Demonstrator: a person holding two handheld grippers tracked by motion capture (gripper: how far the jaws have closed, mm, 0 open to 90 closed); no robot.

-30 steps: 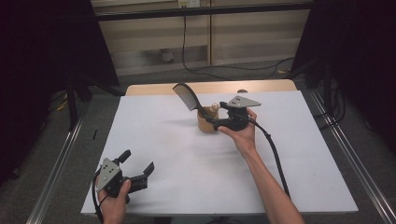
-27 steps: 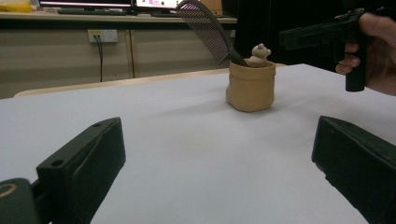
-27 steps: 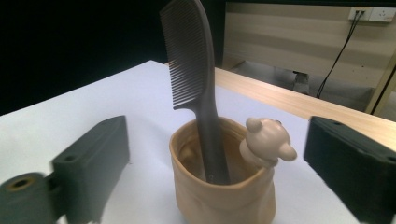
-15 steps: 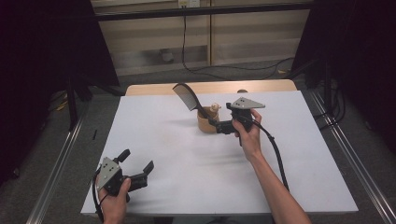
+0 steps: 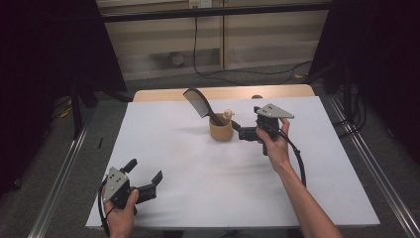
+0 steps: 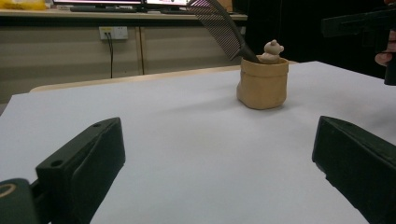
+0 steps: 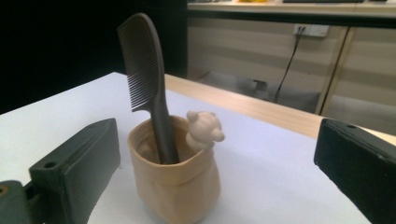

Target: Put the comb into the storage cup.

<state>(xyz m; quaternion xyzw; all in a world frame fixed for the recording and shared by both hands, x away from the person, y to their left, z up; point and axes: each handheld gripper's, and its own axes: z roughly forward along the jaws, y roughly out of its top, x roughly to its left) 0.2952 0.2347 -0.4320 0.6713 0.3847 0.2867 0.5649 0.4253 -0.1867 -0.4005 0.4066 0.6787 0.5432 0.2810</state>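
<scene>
The right gripper (image 5: pixel 236 127), jaws spread and just opened with nothing between them, should back straight off the cup (image 5: pixel 221 130), sparing the comb (image 5: pixel 199 103). The left gripper (image 5: pixel 144 174) rests spread, well off.

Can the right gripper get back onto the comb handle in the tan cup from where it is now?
Probably yes. The right gripper sits just beside the tan cup with its jaws open and nothing between them. The comb leans out of the cup with its handle exposed; the small bear figure on the rim stands close by.

Black two-jawed tool (image 5: pixel 247 133) with grey three-cornered plate, trailing black cable.
</scene>
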